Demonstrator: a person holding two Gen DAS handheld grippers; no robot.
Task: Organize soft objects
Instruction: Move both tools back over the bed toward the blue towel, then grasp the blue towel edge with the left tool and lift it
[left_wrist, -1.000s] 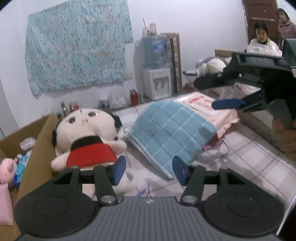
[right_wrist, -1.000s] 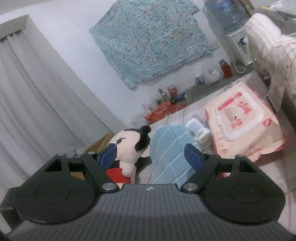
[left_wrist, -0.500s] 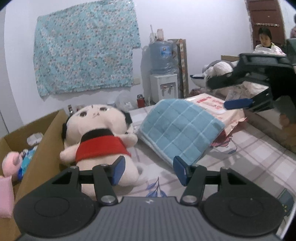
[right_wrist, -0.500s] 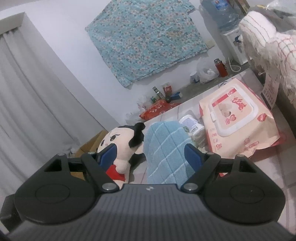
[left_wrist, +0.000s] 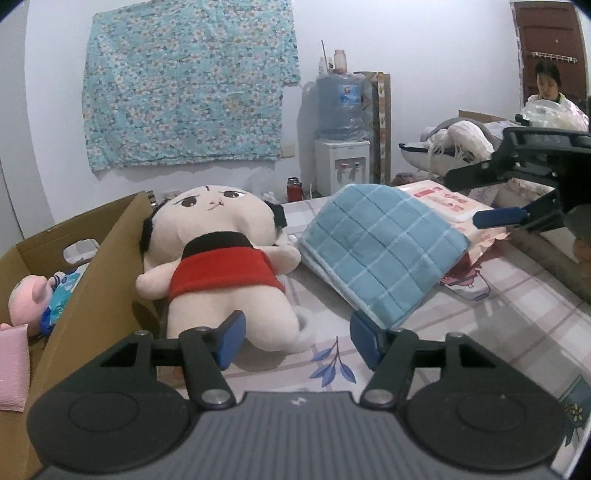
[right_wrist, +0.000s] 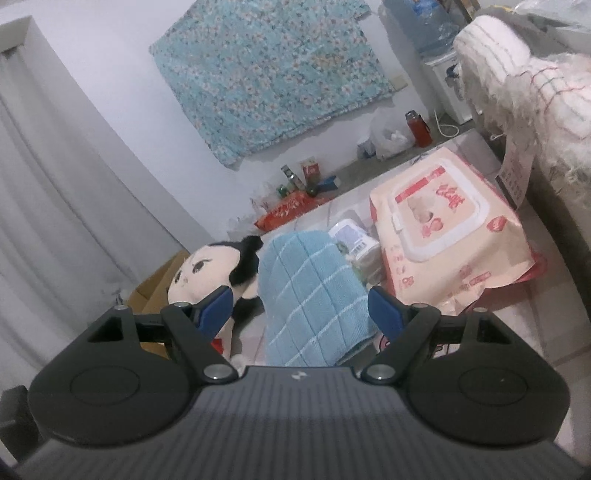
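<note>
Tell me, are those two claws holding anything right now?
No, nothing is held. The left gripper stands open in front of the plush doll, and the right gripper stands open above the blue towel.

Left gripper (left_wrist: 297, 338): my black frame, ribbed grey body, blue pads (left_wrist: 231, 338).
Right gripper (right_wrist: 299, 312): same build, silver pivot screws (right_wrist: 217, 370).
Marking: small white logo.

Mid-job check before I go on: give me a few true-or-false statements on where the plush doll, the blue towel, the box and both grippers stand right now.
1. The red-shirted plush doll lies inside the brown cardboard box. False: beside it, on the bed.
2. The blue checked towel leans on the pink wet-wipes pack. True.
3. The left gripper grips the doll. False: open, empty.
4. The right gripper is open. True.
</note>
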